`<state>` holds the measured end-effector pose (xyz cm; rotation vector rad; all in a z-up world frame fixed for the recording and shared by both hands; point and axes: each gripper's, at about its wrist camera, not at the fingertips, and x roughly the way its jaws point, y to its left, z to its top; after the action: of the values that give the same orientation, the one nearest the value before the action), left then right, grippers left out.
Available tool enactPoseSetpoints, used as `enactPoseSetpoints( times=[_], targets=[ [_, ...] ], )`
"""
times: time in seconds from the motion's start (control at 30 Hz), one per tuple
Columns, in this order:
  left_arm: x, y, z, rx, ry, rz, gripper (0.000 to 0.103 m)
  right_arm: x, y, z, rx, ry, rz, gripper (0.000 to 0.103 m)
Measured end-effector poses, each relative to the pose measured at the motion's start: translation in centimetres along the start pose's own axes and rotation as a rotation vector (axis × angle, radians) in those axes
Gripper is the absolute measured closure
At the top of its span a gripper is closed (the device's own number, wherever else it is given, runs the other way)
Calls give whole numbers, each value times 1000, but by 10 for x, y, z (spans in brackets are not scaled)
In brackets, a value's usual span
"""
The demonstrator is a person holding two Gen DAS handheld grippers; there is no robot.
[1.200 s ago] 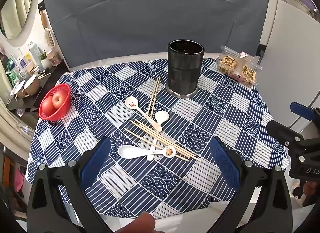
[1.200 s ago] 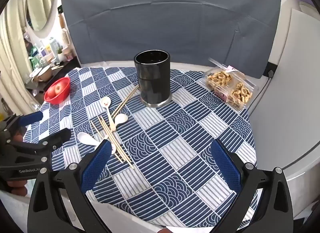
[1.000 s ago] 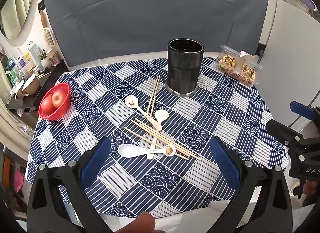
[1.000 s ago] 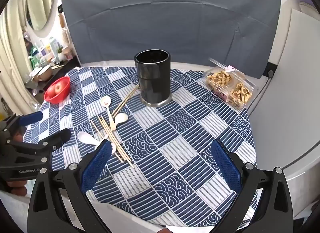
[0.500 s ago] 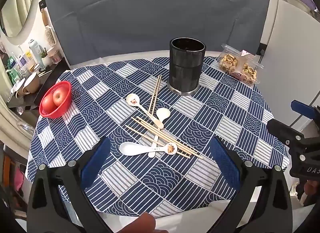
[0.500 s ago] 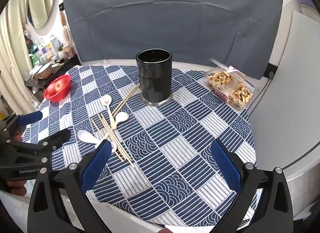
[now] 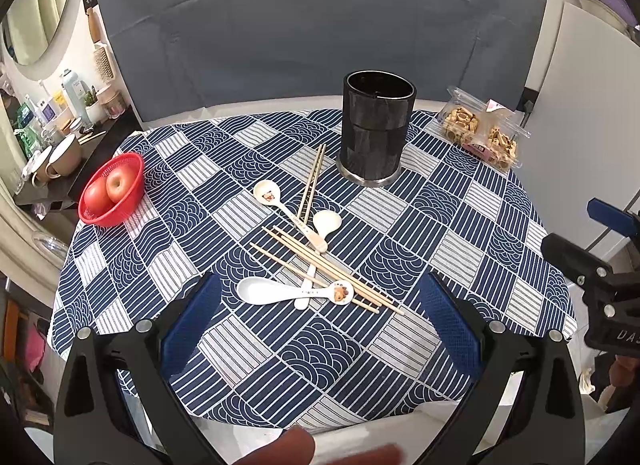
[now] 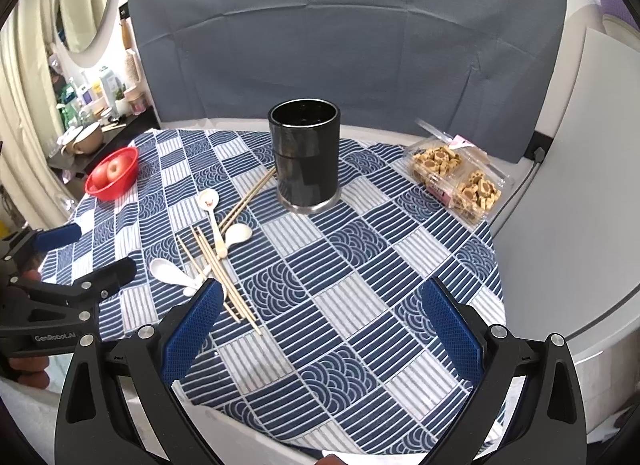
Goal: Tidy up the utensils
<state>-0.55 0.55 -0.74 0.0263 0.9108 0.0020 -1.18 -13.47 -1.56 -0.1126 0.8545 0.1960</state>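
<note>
Both claws, left (image 7: 320, 325) and right (image 8: 320, 325), spread wide, empty, hovering at 6 o'clock; spoons (image 7: 294, 294) and chopsticks (image 7: 326, 267) scattered, awaiting black holder (image 7: 378, 127) at 12.

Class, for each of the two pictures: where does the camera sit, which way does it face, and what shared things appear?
Left wrist: on left gripper, facing the table; jaws open, right gripper at edge.
Right wrist: on right gripper, facing likewise; left gripper at edge.
Shared: black holder, spoons, chopsticks.
</note>
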Motion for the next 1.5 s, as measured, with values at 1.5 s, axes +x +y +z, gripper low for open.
enactPoseSetpoints(
  times=[1.5],
  targets=[
    [53,48,-61,-231,254,155,6,42,5,-42,-184,174,85,8]
  ],
)
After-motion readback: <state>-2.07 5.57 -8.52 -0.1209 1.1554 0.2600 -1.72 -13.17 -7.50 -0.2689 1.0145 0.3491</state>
